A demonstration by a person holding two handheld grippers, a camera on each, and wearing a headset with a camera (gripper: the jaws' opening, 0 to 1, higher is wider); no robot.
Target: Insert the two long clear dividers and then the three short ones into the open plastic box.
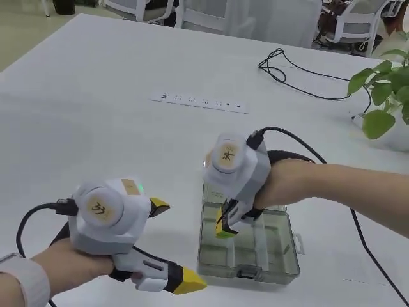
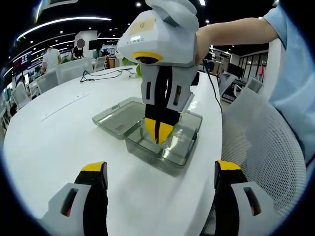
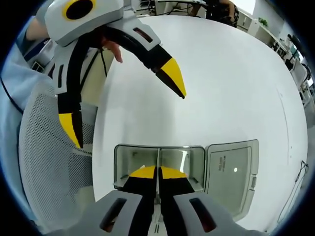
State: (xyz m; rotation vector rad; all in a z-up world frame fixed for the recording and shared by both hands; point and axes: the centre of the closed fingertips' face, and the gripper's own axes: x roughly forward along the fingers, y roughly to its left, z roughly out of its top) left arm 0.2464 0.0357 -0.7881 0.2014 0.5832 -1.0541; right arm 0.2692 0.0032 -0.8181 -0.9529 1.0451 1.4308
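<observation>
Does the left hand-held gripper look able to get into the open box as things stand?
Probably not freely. The left hand-held gripper is open beside the box, but the right hand-held gripper stands over it with shut jaws dipped inside, blocking the middle.

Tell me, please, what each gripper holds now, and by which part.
The left gripper holds nothing; its jaws are open. The right gripper seems to pinch a clear divider by its top edge, inside the box.
</observation>
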